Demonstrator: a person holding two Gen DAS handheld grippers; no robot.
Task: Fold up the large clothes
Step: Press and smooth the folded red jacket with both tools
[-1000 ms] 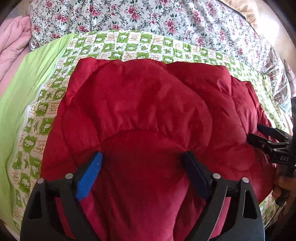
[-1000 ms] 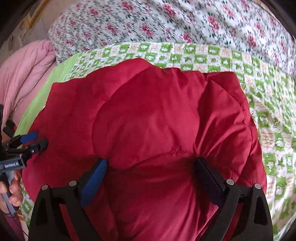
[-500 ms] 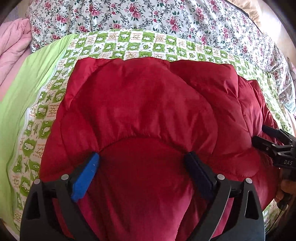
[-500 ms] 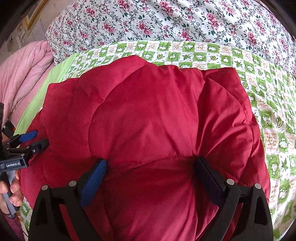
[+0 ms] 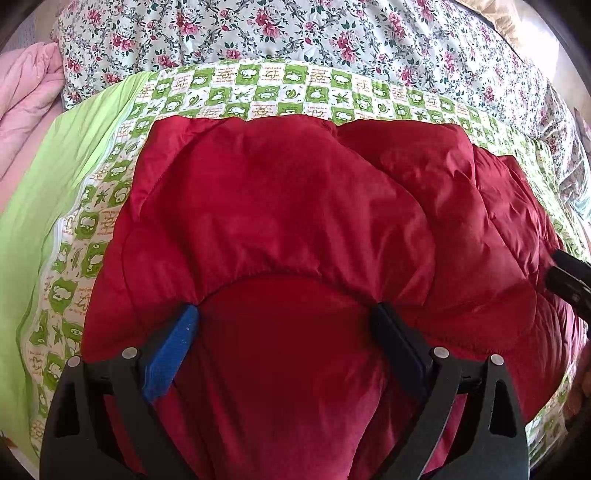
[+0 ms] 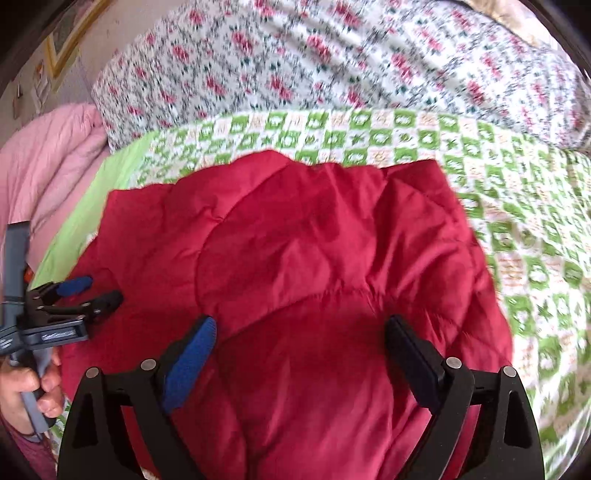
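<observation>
A puffy red quilted jacket lies folded on a green-and-white checked sheet; it also fills the right wrist view. My left gripper is open, its fingers spread wide over the near part of the jacket, holding nothing. My right gripper is open in the same way over the jacket's near right part. In the right wrist view the left gripper shows at the left, open, in a hand. The right gripper's tip shows at the right edge of the left wrist view.
A floral quilt lies bunched along the far side of the bed. Pink bedding is piled at the far left. A plain lime-green strip runs left of the checked sheet. A framed picture hangs on the wall.
Both grippers have drawn back and risen a little from the jacket, more sheet showing beyond it. The right wrist view is now blurred by motion. Both stay open.
</observation>
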